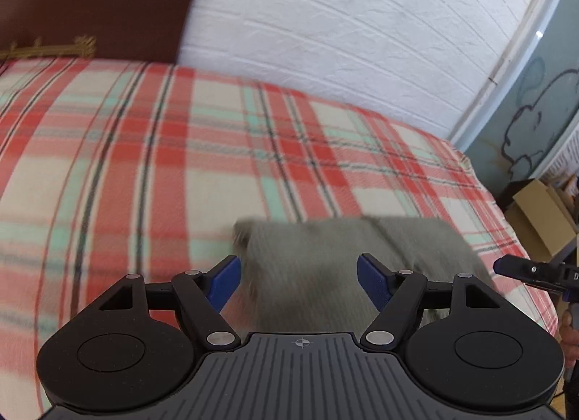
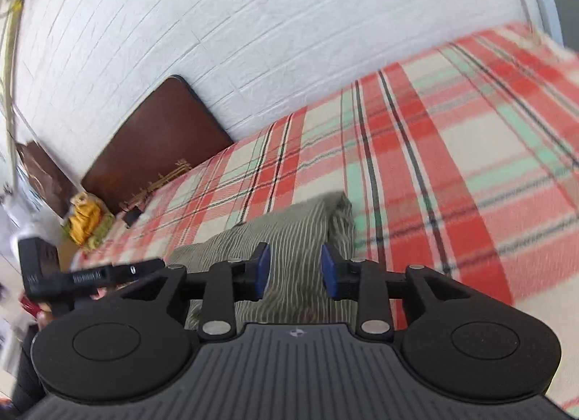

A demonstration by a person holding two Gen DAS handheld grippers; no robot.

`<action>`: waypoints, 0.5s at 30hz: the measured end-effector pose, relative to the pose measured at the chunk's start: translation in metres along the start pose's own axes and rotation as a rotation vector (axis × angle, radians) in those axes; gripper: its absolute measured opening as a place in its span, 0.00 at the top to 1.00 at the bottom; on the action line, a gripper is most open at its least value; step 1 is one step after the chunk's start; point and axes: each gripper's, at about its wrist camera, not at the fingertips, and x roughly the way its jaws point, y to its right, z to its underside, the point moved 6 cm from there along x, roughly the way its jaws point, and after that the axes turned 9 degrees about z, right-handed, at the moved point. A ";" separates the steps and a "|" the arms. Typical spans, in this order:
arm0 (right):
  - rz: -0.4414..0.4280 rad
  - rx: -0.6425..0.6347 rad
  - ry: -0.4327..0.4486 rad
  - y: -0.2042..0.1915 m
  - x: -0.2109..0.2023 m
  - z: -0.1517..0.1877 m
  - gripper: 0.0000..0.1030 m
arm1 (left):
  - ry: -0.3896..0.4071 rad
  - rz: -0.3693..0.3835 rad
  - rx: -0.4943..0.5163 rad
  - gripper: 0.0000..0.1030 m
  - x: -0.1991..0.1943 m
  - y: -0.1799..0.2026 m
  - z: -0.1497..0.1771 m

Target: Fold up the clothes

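left gripper (image 1: 298,282) jaws wide, empty | right gripper (image 2: 295,271) part open, nothing pinched | grey striped garment (image 2: 289,235) lies just ahead under both, long axis running away from right gripper, on plaid blanket (image 2: 452,166)

R gripper (image 2: 295,269) w/ blue pads (image 2: 263,268) apart, over striped grey-green garment (image 2: 289,224), not pinching it. Garment lies bunched on plaid blanket (image 2: 452,152). L gripper (image 2: 108,269) pokes in at left. Brown headboard (image 2: 159,141) vs white brick wall (image 2: 217,21); yellow toy (image 2: 85,219) nearby.
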 end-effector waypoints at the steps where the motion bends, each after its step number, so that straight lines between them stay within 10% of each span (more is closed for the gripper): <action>1: -0.009 0.019 -0.008 0.003 -0.002 0.005 0.60 | -0.003 0.005 -0.021 0.20 -0.005 -0.002 0.010; 5: -0.033 0.086 -0.044 0.010 -0.005 0.022 0.59 | -0.005 0.013 -0.055 0.19 -0.013 -0.003 0.032; 8: -0.033 0.094 -0.066 0.010 -0.005 0.029 0.97 | -0.033 0.023 -0.051 0.29 -0.007 -0.001 0.043; 15: 0.053 0.049 -0.117 0.017 0.004 0.044 0.97 | -0.049 0.013 -0.025 0.35 -0.005 0.005 0.063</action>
